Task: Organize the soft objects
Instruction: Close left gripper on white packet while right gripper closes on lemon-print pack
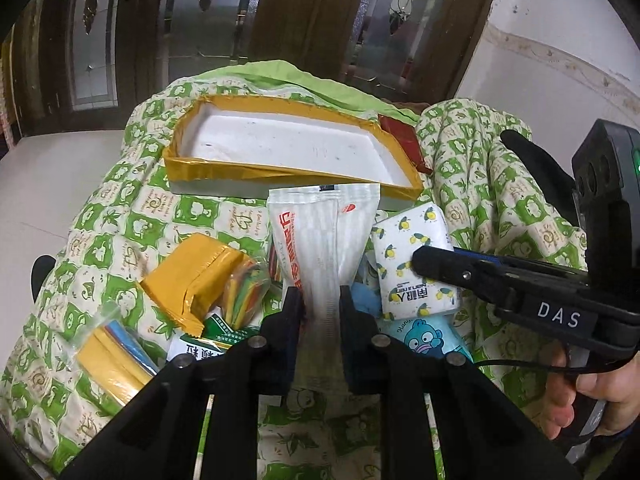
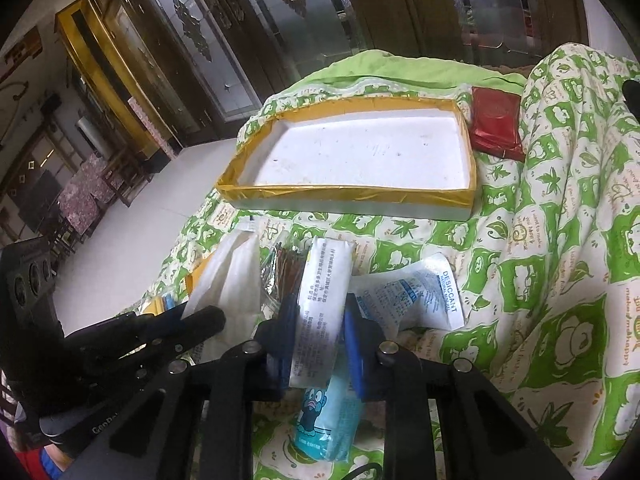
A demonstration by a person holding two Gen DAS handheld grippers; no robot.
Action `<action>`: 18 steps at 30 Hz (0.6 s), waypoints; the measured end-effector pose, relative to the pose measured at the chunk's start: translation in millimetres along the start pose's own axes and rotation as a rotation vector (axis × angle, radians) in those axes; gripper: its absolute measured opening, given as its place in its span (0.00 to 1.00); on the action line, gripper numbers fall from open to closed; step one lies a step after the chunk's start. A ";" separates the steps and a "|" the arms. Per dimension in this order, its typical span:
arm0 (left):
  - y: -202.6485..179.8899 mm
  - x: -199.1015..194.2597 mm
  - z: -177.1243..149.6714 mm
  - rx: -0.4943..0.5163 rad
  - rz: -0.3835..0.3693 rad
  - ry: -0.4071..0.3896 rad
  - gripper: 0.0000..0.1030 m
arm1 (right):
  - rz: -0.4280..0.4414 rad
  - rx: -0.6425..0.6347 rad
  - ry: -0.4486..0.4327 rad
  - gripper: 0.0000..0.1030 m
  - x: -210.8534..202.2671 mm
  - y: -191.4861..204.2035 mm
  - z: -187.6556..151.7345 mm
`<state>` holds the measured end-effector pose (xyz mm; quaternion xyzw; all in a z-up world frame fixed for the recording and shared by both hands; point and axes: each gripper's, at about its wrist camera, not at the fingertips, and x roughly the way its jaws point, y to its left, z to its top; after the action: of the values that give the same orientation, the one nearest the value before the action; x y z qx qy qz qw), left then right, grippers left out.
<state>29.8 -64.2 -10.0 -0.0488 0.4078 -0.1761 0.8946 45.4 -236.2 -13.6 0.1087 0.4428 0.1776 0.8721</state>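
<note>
My left gripper is shut on a long white packet with red lettering, which stands up between the pads. My right gripper is shut on a white tissue pack; in the left wrist view the same pack shows lemon print, with the right gripper reaching in from the right. An empty white foam tray with yellow tape on its rim lies beyond on the green quilt.
Near the grippers lie a blue cartoon tissue pack, a desiccant packet, a yellow packet, coloured bands in a bag and a red pouch. Bare floor is at left.
</note>
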 end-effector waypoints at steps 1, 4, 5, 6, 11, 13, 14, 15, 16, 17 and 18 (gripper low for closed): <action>0.5 -0.7 0.3 -0.002 0.000 -0.003 0.17 | -0.001 -0.002 -0.001 0.24 -0.5 0.3 0.1; 1.4 -4.1 1.3 -0.005 0.001 -0.011 0.17 | -0.003 -0.008 -0.010 0.24 -3.6 1.3 -0.4; 1.2 -5.5 1.7 -0.005 0.002 -0.015 0.17 | -0.004 -0.010 -0.013 0.24 -4.9 1.7 -0.1; 1.1 -7.0 2.3 -0.005 0.002 -0.018 0.17 | -0.006 -0.011 -0.013 0.24 -5.7 1.6 -0.5; -0.1 -13.8 6.5 -0.005 0.001 -0.034 0.17 | -0.007 -0.018 -0.025 0.24 -11.2 4.0 -0.2; -0.1 -16.0 8.6 -0.005 0.003 -0.040 0.17 | -0.008 -0.017 -0.025 0.24 -12.0 4.0 -0.1; -0.3 -16.6 9.6 -0.005 0.003 -0.042 0.17 | -0.009 -0.016 -0.025 0.24 -12.3 3.8 -0.6; -0.2 -17.8 10.9 -0.006 0.002 -0.045 0.17 | -0.008 -0.014 -0.025 0.24 -13.7 3.6 -0.2; -0.1 -18.3 12.1 -0.006 0.002 -0.047 0.17 | -0.010 -0.015 -0.025 0.24 -13.8 3.2 0.1; -0.3 -19.1 12.8 -0.006 0.002 -0.050 0.17 | -0.012 -0.016 -0.027 0.24 -14.8 3.3 0.4; -0.3 -20.0 13.9 -0.005 0.002 -0.053 0.17 | -0.013 -0.018 -0.029 0.24 -16.4 4.0 0.6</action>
<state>28.1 -58.2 13.5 -0.0551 0.3844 -0.1728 0.9052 36.2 -239.3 0.2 0.1005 0.4290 0.1743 0.8806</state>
